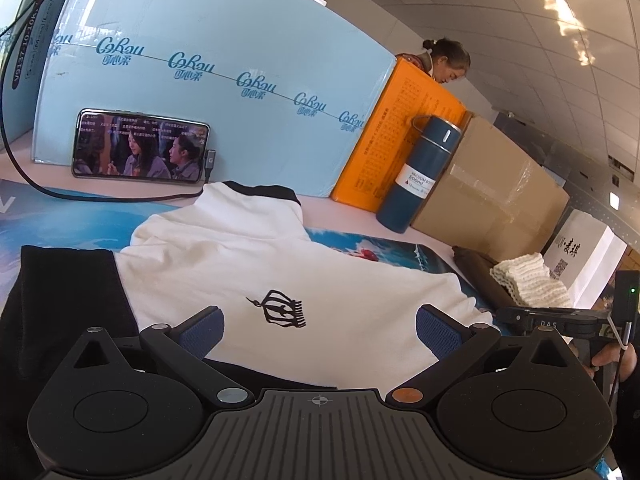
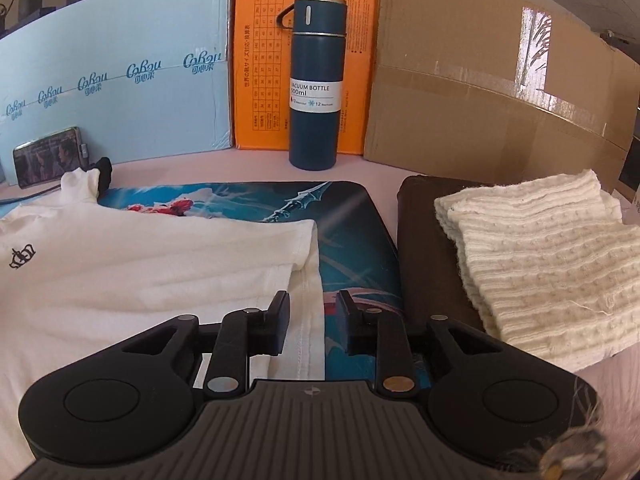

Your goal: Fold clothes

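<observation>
Both grippers, left (image 1: 320,330) and right (image 2: 312,320), show jaws parted, gripping nothing, above one white shirt (image 1: 280,264). One bottle (image 2: 316,80), one phone (image 1: 140,146), three boxes; the shirt's near edge is hidden.

A pale pink counter (image 2: 248,166) is walled off at the back by a light blue board (image 1: 224,92), an orange box (image 2: 264,60) and a brown cardboard box (image 2: 480,92) standing edge to edge. Overhead runs a white panelled ceiling (image 1: 460,12) with a bright strip light (image 1: 556,4).
</observation>
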{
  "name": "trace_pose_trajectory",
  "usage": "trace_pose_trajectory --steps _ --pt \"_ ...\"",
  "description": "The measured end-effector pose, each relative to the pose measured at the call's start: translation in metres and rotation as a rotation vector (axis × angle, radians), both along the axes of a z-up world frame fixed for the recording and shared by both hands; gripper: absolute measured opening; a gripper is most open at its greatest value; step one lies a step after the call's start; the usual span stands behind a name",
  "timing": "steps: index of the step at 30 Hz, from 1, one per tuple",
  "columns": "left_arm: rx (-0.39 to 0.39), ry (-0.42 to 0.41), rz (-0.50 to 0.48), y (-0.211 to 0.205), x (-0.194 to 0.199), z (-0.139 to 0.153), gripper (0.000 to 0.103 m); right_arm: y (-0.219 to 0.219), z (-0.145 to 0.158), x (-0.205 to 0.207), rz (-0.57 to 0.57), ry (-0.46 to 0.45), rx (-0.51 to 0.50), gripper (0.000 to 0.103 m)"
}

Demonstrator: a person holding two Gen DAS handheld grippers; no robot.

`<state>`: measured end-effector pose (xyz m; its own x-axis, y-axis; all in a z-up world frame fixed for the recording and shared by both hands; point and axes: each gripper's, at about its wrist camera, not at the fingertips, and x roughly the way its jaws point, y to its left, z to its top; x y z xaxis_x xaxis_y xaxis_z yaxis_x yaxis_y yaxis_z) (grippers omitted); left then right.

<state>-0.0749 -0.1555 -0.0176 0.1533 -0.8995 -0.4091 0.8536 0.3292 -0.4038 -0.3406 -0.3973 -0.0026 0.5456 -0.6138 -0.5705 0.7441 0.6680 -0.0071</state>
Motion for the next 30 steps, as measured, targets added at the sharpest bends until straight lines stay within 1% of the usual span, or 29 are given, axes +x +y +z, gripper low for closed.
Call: trace_pose_trajectory --steps 2,3,4,6,7,11,12,14,15,16,18,23,26,29,30 --pt "-0.002 -0.001 0.003 0.001 0.000 0.000 0.103 -0.006 0.007 0.001 0.010 -0.070 0.021 0.033" --pt "-0.006 -0.002 0.006 0.002 0.001 0.001 0.103 -0.009 0.010 0.003 0.018 -0.102 0.036 0.039" --pt "-0.009 -0.003 0.009 0.003 0.001 0.001 0.103 -0.013 0.010 0.007 0.030 -0.117 0.057 0.046" --pt "-0.015 -0.005 0.015 0.005 0.002 0.002 0.103 -0.021 0.010 0.014 0.055 -0.144 0.096 0.050" --pt "-0.021 -0.005 0.019 0.007 0.003 0.003 0.103 -0.024 0.008 0.018 0.062 -0.140 0.102 0.053" --pt "-0.041 -0.002 0.032 0.012 0.006 0.006 0.103 -0.036 -0.001 0.033 0.072 -0.128 0.143 0.054" --pt "-0.044 0.001 0.035 0.013 0.007 0.006 0.103 -0.039 -0.003 0.035 0.072 -0.127 0.158 0.053" --pt "-0.045 0.006 0.041 0.013 0.008 0.006 0.103 -0.042 -0.010 0.040 0.060 -0.092 0.144 0.035" --pt "-0.045 0.008 0.043 0.014 0.009 0.006 0.103 -0.042 -0.012 0.043 0.055 -0.069 0.128 0.017" --pt "-0.045 0.010 0.044 0.014 0.010 0.006 0.103 -0.042 -0.014 0.045 0.051 -0.049 0.111 0.010" --pt "-0.043 0.012 0.042 0.014 0.010 0.005 0.103 -0.047 -0.016 0.045 0.038 -0.048 0.094 0.006" --pt "-0.030 0.003 0.031 0.011 0.008 0.004 0.103 -0.060 -0.022 0.048 -0.007 -0.024 0.082 0.006" --pt "-0.025 0.004 0.030 0.010 0.008 0.003 0.103 -0.064 -0.020 0.046 -0.027 -0.042 0.078 0.006" --pt "-0.024 0.006 0.033 0.010 0.009 0.003 0.103 -0.068 -0.013 0.041 -0.040 -0.105 0.097 0.007" --pt "-0.024 0.006 0.033 0.010 0.009 0.003 0.103 -0.069 -0.012 0.039 -0.040 -0.131 0.106 0.016"
